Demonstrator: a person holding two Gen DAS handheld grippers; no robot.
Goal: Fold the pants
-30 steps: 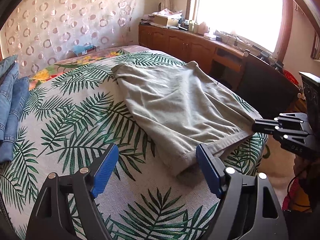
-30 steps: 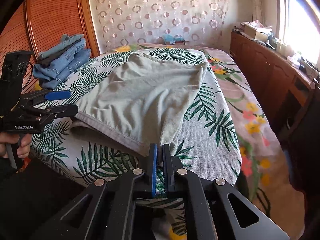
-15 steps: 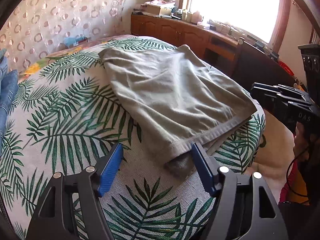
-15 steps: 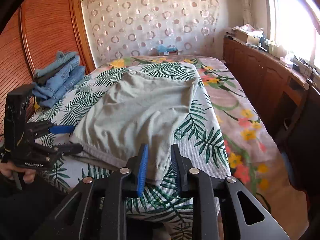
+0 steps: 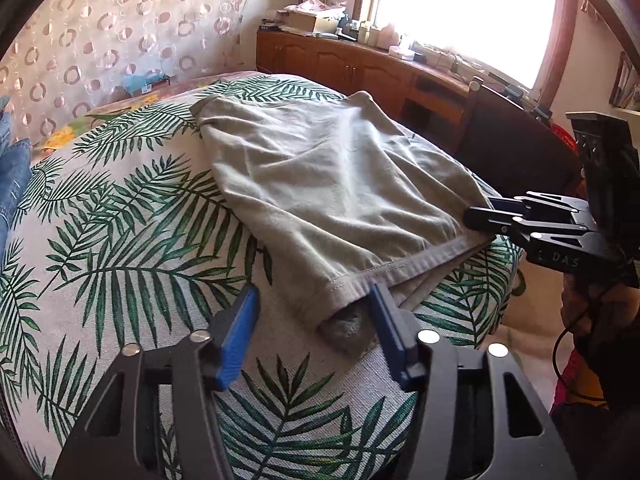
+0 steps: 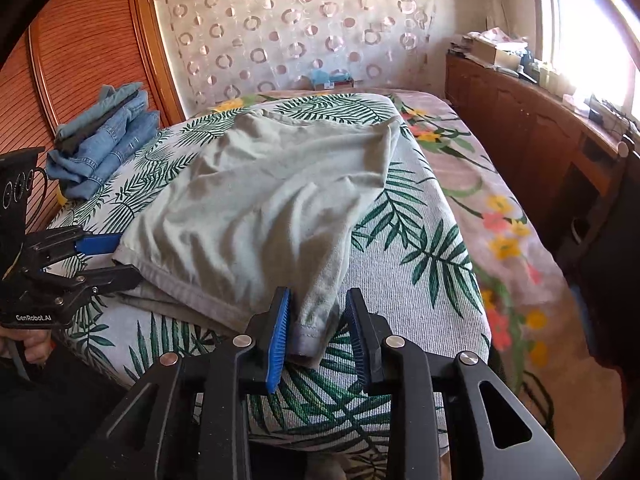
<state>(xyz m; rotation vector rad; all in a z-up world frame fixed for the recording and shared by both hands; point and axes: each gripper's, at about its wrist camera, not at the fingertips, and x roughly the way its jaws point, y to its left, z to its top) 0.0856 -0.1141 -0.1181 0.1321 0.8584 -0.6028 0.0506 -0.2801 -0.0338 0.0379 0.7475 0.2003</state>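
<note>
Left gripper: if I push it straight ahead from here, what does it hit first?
The left gripper, jaws open, would likely first meet the near hemmed corner of the grey pants lying between its fingertips, on the palm-print cover.

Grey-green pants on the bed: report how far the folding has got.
Done: the grey-green cotton pants lie doubled over on the palm-leaf bedspread, hemmed edge stacked over a lower layer. In hand: nothing gripped; the left tool and right tool are both open, each straddling a near corner of the fabric. Left: probably another fold, then perhaps stacking beside the folded blue jeans.
</note>
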